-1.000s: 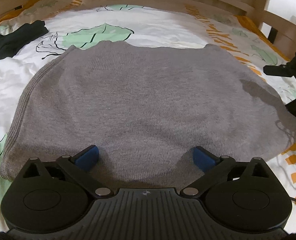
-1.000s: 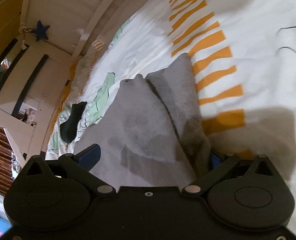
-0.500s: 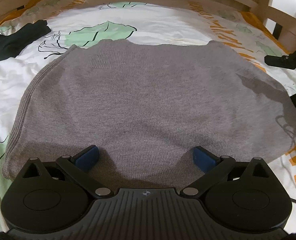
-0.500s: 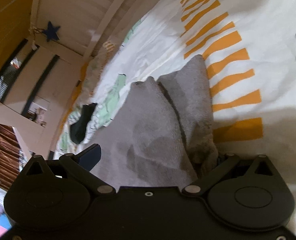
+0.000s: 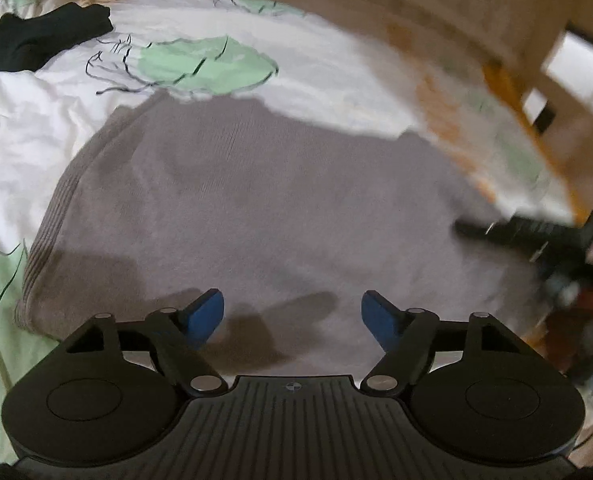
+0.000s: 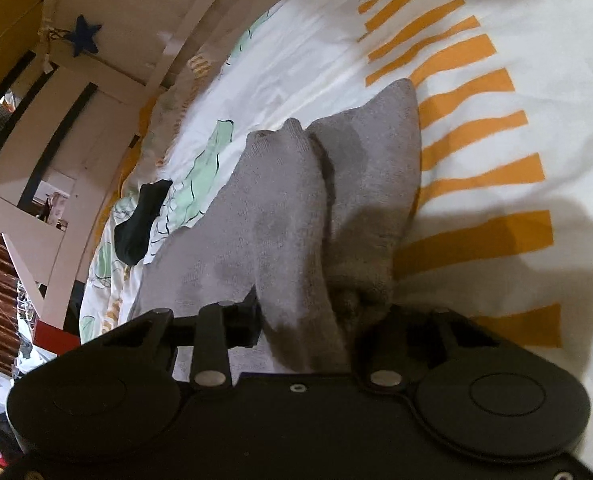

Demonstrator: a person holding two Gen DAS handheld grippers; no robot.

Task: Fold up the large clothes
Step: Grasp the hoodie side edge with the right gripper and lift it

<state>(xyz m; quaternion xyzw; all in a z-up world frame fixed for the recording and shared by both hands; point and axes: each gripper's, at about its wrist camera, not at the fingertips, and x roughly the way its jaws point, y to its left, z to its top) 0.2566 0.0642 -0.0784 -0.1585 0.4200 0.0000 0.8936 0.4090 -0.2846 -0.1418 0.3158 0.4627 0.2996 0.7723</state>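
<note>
A grey knitted sweater (image 5: 264, 208) lies spread flat on the patterned bedsheet (image 5: 40, 128). My left gripper (image 5: 292, 314) hovers over its near hem. Its jaws are closing, the blue pads (image 5: 204, 316) are still apart, and no fabric is pinched between them. In the right wrist view the sweater (image 6: 280, 216) has its side edge bunched up into a ridge between the fingers of my right gripper (image 6: 308, 320). These jaws are closing too and press on the cloth. The right gripper's pads are hidden by fabric. The right gripper (image 5: 536, 236) shows as a black blur at the sweater's right side.
A black garment (image 5: 44, 40) lies crumpled at the far left of the bed, also seen as the dark piece (image 6: 140, 220) beyond the sweater. A wooden bed rail (image 5: 456, 20) runs along the far side. A blue star (image 6: 82, 36) hangs on the frame.
The left gripper has risen and rolled, and its pads have come closer together. The right gripper's fingers have closed in on the sweater's edge, bunching the cloth between them.
</note>
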